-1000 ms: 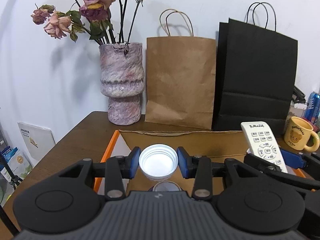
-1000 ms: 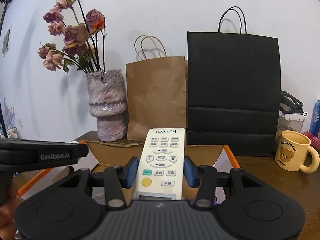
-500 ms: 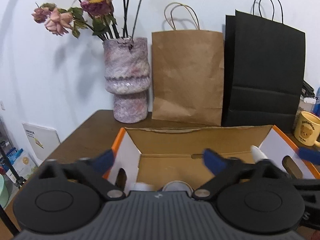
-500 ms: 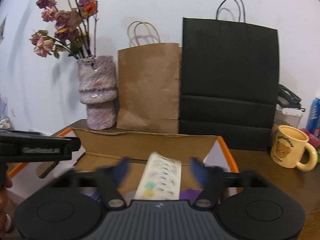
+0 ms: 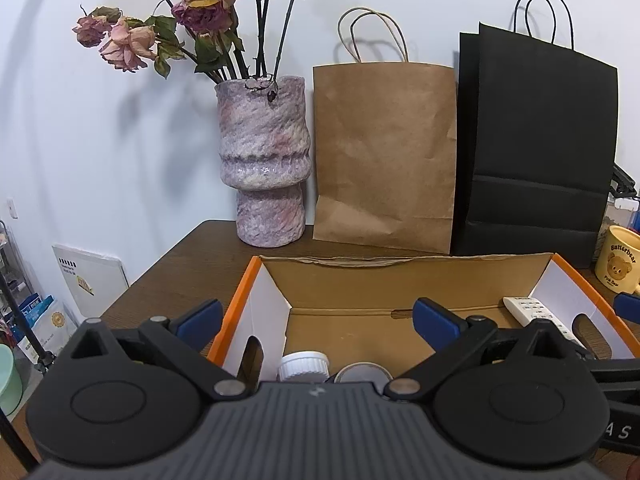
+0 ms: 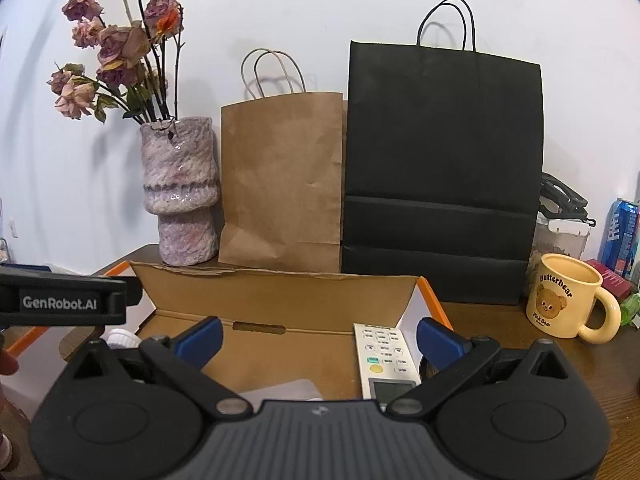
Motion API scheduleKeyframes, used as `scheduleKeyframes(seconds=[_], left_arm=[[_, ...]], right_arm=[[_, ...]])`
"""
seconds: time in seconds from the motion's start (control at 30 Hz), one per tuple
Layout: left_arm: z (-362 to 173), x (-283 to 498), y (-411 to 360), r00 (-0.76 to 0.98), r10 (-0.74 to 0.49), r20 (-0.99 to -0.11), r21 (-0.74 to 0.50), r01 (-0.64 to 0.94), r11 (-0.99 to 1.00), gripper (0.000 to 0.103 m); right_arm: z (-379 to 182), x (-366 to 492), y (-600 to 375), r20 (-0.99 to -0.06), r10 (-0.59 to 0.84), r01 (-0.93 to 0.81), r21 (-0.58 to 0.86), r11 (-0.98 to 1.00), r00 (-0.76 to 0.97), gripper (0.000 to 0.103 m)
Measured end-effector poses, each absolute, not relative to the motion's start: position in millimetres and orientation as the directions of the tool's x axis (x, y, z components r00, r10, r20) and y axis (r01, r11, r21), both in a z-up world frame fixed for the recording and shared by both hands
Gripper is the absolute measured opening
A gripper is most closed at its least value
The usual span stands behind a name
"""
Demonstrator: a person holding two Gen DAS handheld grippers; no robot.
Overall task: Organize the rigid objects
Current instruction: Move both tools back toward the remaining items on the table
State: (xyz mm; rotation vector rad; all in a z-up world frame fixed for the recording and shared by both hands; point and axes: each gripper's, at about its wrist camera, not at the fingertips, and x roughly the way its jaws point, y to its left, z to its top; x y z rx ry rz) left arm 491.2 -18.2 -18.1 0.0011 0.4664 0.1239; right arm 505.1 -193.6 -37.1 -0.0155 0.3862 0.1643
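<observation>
Your dark wooden table [image 5: 180,264] carries an open cardboard box [image 5: 360,280], a mottled vase [image 5: 264,168], a brown paper bag [image 5: 384,152], a black bag [image 5: 540,148] and a yellow mug [image 6: 564,296].

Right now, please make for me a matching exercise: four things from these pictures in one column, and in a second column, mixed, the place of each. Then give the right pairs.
Things:
1. remote control
2. yellow mug
3. vase
4. white bottle cap

Places:
A. on the table, right of the cardboard box
B. in the box, near its left wall
C. in the box, by its right wall
D. behind the box, left of the brown paper bag

Pairs: 1-C, 2-A, 3-D, 4-B
</observation>
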Motion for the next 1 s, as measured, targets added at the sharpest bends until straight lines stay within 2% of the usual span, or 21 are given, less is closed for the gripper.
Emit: scheduleKeyframes(seconds=[1.0], left_arm=[[-6, 414, -17, 0.906, 0.082, -0.415, 0.022, -0.08, 0.997, 0.103]], right_arm=[[-26, 425, -202, -0.357, 0.169, -0.179, 0.006, 0.984, 0.919, 0.103]])
